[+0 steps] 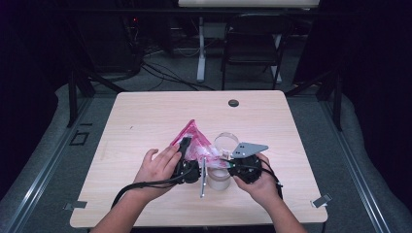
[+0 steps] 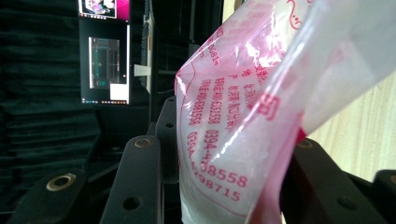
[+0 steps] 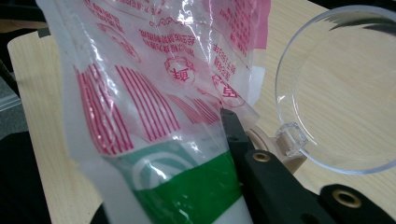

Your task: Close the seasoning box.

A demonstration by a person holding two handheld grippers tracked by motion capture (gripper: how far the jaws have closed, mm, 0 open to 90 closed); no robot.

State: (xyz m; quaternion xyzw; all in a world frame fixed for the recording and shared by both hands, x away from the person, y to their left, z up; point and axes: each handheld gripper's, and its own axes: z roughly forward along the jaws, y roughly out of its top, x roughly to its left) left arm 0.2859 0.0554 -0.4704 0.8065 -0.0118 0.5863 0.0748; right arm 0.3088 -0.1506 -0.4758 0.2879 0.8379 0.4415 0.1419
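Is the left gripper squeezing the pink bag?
Touching. In the left gripper view the pink bag sits between the left gripper's two black jaws, both pressed against its sides.

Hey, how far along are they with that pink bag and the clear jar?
Done: the jar stands on the table with its clear lid swung open. In hand: both grippers hold the pink bag, the left gripper at one side, the right gripper at the other. Left: tipping the bag's white contents into the jar; whether any went in, I can't tell.
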